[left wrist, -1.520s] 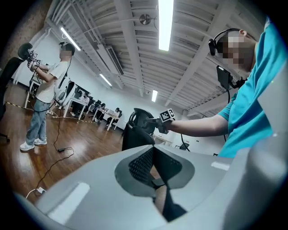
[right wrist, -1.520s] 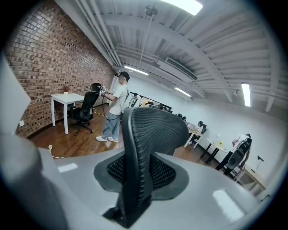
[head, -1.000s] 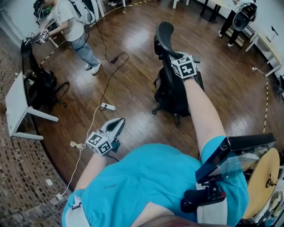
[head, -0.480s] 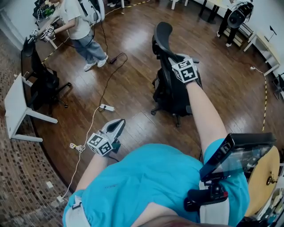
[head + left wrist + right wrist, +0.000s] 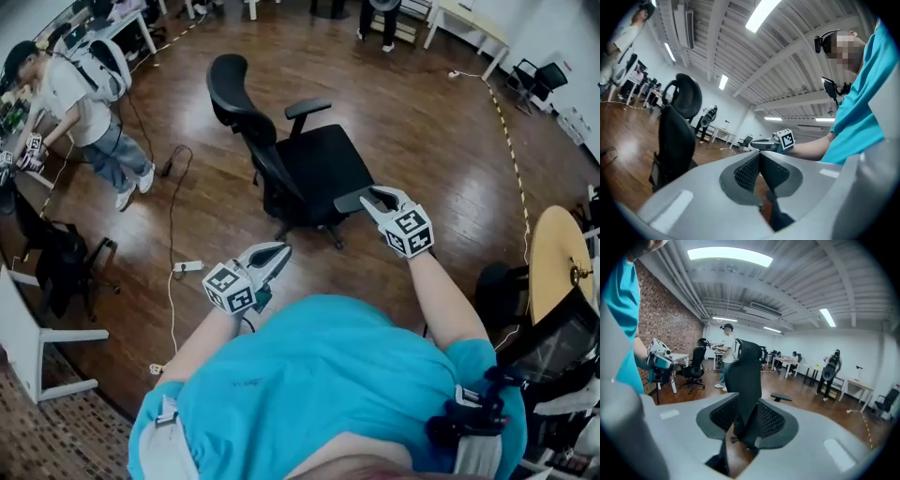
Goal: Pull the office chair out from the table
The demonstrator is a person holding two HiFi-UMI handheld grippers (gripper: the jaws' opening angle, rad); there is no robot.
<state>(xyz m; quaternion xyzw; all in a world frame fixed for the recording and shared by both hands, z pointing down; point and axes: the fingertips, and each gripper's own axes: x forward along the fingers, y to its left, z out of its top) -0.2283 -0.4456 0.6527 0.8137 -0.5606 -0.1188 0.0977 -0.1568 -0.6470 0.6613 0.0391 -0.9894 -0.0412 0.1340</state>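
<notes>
The black office chair (image 5: 323, 164) stands on the open wooden floor, headrest to the left and seat facing right. My right gripper (image 5: 373, 195) points at its near armrest (image 5: 352, 201), tips right beside it; I cannot tell whether they touch. In the right gripper view the right gripper (image 5: 744, 401) has its jaws apart with nothing between the pads, and the chair (image 5: 745, 380) shows beyond the gap. My left gripper (image 5: 281, 251) hangs near my body, apart from the chair. The left gripper view shows this left gripper (image 5: 759, 157) shut and empty, with the chair (image 5: 677, 136) to its left.
A person (image 5: 84, 103) works at the far left next to another black chair (image 5: 56, 253) and a white table (image 5: 19, 328). A power strip with its cable (image 5: 187, 266) lies left of the chair. A round wooden table (image 5: 553, 262) stands at the right.
My right gripper has come off the chair's back and drawn towards my body, now by the near armrest. The chair stands turned, its seat in full view. My left gripper shifted right.
</notes>
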